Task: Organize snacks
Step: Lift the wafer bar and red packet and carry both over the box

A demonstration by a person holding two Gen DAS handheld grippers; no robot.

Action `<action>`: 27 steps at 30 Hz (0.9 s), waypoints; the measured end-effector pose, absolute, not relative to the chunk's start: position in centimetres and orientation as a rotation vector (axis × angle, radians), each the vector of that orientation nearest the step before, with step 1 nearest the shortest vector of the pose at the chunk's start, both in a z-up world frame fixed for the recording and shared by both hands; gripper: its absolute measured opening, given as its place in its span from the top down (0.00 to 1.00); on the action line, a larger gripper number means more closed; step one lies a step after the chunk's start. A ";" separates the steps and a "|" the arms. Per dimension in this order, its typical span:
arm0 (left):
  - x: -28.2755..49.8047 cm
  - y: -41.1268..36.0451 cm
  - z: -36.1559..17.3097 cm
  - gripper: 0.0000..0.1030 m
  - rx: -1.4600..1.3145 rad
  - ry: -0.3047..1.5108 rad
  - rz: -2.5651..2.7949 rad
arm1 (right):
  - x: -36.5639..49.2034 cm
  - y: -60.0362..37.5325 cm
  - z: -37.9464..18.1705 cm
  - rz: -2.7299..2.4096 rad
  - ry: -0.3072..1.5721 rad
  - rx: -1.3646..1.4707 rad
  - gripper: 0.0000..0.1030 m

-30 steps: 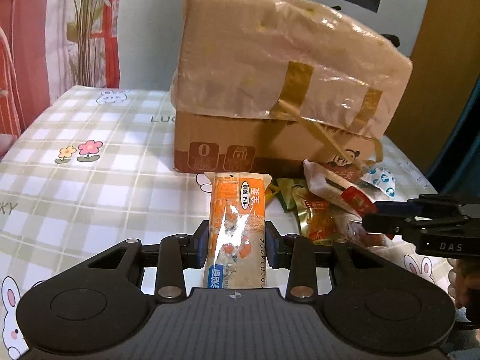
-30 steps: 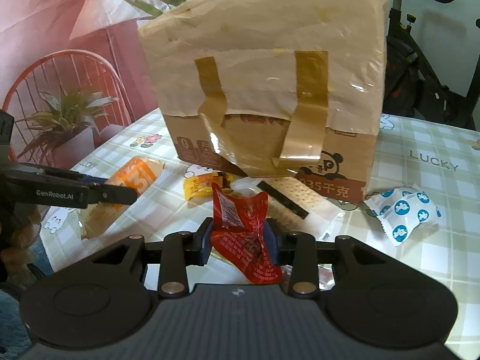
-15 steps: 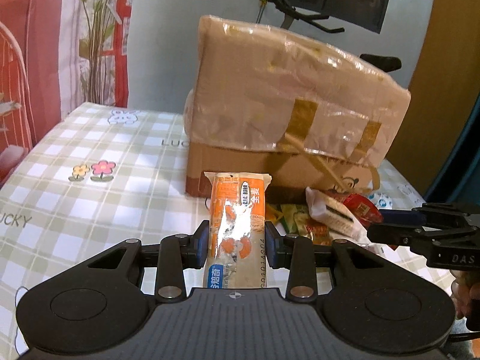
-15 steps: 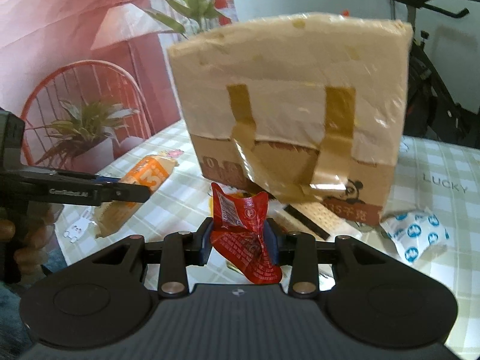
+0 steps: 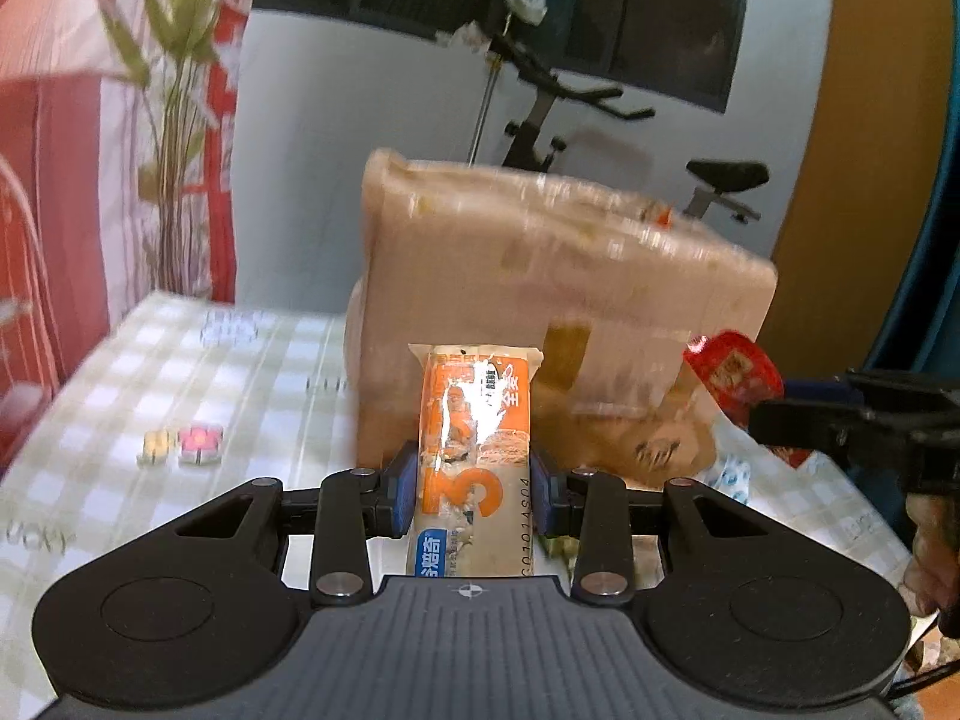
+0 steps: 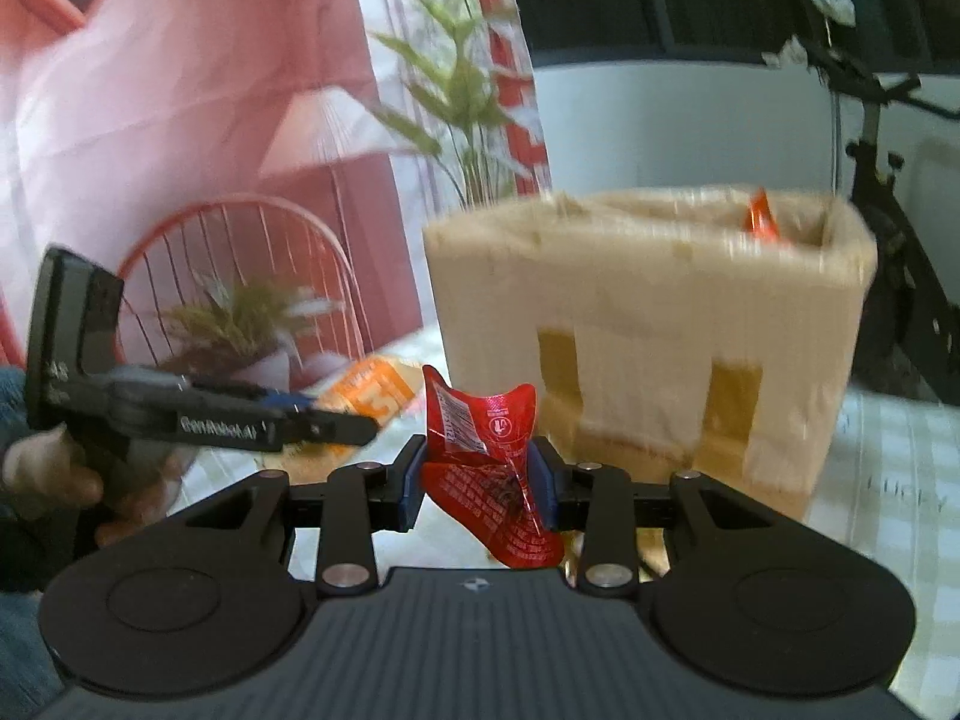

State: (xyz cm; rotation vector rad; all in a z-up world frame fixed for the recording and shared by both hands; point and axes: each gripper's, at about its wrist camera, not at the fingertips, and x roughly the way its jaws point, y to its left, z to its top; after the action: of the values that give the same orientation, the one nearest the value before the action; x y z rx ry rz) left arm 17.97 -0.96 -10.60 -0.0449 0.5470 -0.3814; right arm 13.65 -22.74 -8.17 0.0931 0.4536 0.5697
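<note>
My left gripper [image 5: 474, 483] is shut on an orange and beige snack bar [image 5: 477, 444], held upright in the air in front of the taped cardboard box [image 5: 540, 300]. My right gripper [image 6: 480, 474] is shut on a red snack packet [image 6: 486, 456], held near the level of the box's [image 6: 648, 324] open top. An orange wrapper [image 6: 761, 221] pokes out of the box. The red packet [image 5: 732, 372] and right gripper also show at the right in the left wrist view. The left gripper with the orange bar [image 6: 378, 396] shows at the left in the right wrist view.
The box stands on a checked tablecloth [image 5: 180, 396]. A blue-dotted white packet [image 5: 729, 474] lies by the box's right corner. An exercise bike [image 5: 600, 120] stands behind the table. A plant and a red curtain [image 6: 180, 120] are at the left.
Both grippers have risen with their snacks, from table level to near the height of the box's top. The loose snacks on the table have dropped out of view.
</note>
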 end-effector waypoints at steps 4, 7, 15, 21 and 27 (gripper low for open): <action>19.3 -1.3 -7.4 0.62 -0.065 0.464 -0.404 | 15.0 -23.5 -5.2 0.590 0.390 0.091 0.63; 21.0 -2.0 -5.0 0.62 -0.093 0.406 -0.424 | 16.8 -24.4 -2.5 0.584 0.330 0.095 0.63; 28.7 -5.2 -2.2 0.62 -0.093 0.399 -0.412 | 25.1 -25.8 0.8 0.488 0.287 0.048 0.63; 33.5 -6.6 -3.2 0.62 -0.054 0.453 -0.355 | 31.8 -27.3 -0.3 0.378 0.382 0.142 0.63; 35.0 -6.8 -4.6 0.54 -0.048 0.495 -0.327 | 34.6 -28.1 -2.0 0.274 0.460 0.129 0.53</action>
State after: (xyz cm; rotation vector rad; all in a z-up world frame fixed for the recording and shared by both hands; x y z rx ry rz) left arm 34.96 -6.84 -4.56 -0.0484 0.4951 -0.3266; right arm 34.55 -28.07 -1.98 0.1290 0.4598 0.2739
